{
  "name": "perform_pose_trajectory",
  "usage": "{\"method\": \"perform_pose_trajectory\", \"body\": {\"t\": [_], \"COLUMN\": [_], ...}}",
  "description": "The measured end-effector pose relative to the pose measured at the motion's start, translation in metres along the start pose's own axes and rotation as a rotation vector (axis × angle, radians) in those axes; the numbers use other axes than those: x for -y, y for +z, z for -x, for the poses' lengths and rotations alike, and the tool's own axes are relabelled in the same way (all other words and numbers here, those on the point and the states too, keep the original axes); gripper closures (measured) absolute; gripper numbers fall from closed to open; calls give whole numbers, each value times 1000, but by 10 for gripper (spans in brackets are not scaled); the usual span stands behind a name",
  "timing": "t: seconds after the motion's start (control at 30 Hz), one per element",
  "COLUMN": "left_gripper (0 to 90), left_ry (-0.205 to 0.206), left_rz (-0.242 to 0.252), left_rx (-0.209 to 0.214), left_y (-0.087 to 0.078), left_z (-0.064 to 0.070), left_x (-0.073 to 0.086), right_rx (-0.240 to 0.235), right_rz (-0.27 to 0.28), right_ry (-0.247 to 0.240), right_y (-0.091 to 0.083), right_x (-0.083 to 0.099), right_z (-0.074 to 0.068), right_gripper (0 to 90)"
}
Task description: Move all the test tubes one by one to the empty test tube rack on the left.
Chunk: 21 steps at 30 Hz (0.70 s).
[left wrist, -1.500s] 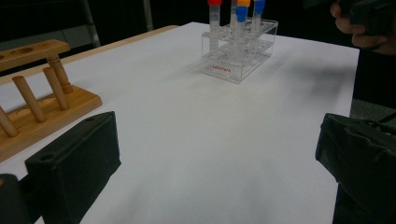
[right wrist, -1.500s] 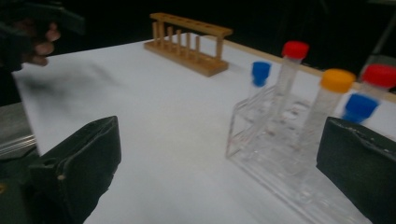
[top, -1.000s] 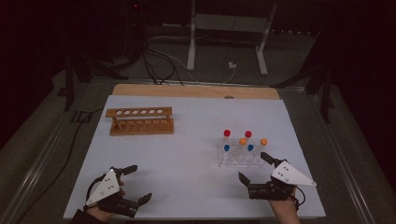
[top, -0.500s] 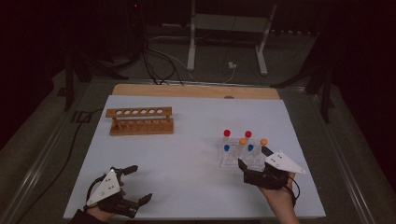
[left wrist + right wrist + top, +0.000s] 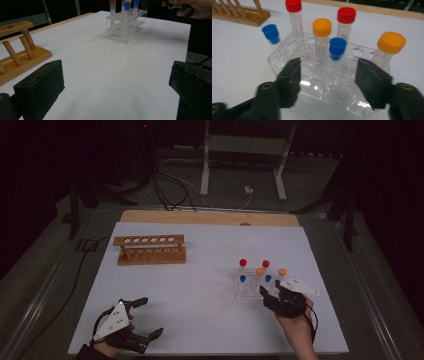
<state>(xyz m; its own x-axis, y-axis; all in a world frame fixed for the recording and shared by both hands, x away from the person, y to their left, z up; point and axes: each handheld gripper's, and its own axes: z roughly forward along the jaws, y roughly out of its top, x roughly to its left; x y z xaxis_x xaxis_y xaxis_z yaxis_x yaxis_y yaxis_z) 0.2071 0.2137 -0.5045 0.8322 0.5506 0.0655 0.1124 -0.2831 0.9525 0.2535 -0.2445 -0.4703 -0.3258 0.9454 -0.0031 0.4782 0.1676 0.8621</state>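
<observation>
A clear plastic rack [image 5: 248,289] [image 5: 284,62] stands right of centre and holds several upright tubes with red, orange and blue caps. My right gripper [image 5: 268,296] [image 5: 329,72] is open right at the rack's near side. Its jaws flank a blue-capped tube [image 5: 337,48] and an orange-capped tube [image 5: 322,27] without touching them. Another orange-capped tube [image 5: 391,42] leans at the rack's right end. My left gripper [image 5: 150,316] [image 5: 117,85] rests open and empty near the front left edge. An empty wooden rack [image 5: 150,249] [image 5: 17,55] sits at the back left.
A white sheet [image 5: 200,285] covers the table, with a wooden strip [image 5: 210,217] along its far edge. Cables and metal stand legs [image 5: 205,165] lie on the dark floor beyond. In the left gripper view the other hand [image 5: 185,7] shows behind the clear rack [image 5: 125,27].
My right gripper has moved forward and left, up to the clear rack. The left gripper has stayed in place.
</observation>
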Motion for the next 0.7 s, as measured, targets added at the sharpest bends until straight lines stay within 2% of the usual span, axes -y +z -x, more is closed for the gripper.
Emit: {"method": "perform_pose_trajectory", "body": {"t": [0.07, 0.1, 0.3, 0.7], "left_gripper": [6, 6, 6, 6], "left_ry": [-1, -1, -1, -2], "left_rz": [1, 1, 0, 2], "left_rx": [0, 0, 3, 5], "left_y": [0, 0, 0, 0], "left_z": [0, 0, 0, 0], "left_x": [0, 0, 0, 0], "right_rx": [-7, 1, 4, 15], "right_rz": [-4, -8, -29, -49], "right_ry": [5, 16, 11, 1], "right_y": [1, 2, 7, 18], "right_x": [0, 0, 0, -2], "right_z": [1, 2, 3, 4], "right_gripper": [453, 502, 605, 699]}}
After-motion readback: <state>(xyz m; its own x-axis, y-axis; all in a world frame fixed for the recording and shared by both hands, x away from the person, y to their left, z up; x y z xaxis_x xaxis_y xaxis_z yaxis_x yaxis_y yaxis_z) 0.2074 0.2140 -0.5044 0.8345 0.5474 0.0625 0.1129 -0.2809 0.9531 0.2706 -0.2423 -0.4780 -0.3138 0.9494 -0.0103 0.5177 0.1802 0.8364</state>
